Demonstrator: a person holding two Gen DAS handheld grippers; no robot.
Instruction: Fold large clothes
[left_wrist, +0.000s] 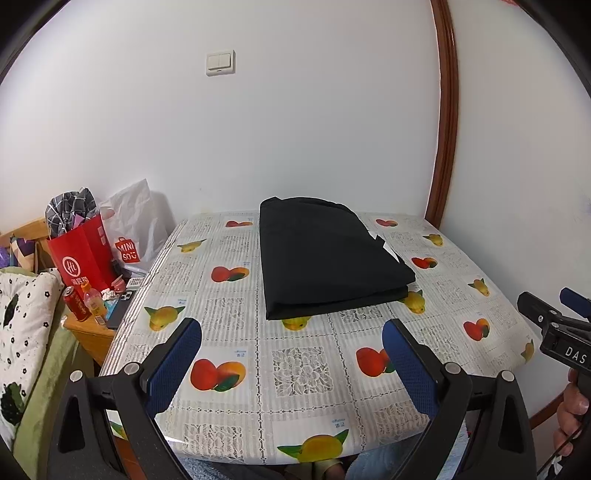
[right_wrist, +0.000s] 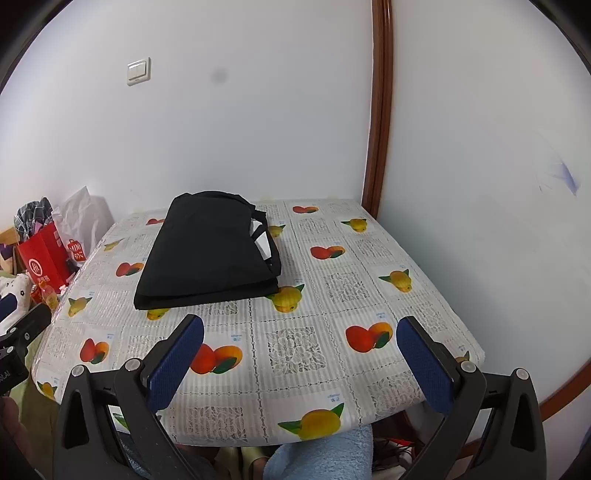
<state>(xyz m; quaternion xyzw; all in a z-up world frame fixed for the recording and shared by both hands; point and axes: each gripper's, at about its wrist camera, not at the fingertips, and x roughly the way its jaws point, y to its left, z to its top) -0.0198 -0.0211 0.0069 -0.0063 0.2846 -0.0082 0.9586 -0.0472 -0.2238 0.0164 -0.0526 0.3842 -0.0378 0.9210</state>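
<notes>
Bags: beside the counter's left edge stands a red paper bag (left_wrist: 83, 254) with dark checked cloth stuffed in its mouth; just behind it a white plastic bag (left_wrist: 135, 225), contents hidden.
Side stand: a red can (left_wrist: 75, 302) and an orange bottle (left_wrist: 94, 301) stand upright on a low wooden stand (left_wrist: 90, 334), near a dark phone (left_wrist: 120, 308).
Left tongs (left_wrist: 291, 334): spread wide, holding nothing, above the counter's near edge and short of the garment.
Garment: black garment (left_wrist: 328, 254) lies folded flat in a neat stack on the far middle of the counter (left_wrist: 303, 369), its layered edge facing the near side and a white tag peeking out on its right.
Handling: likely soft, light and limp, so the layers would slide apart if pinched at 1 corner; I would take hold at the 2 near corners of the stacked edge, all layers together. The glossy fruit-print cover may let it slip.
Progress: folding looks close to done or finished.
Right tongs (right_wrist: 301, 341): also spread wide and empty, apart from the garment, over the near right of the counter.
</notes>
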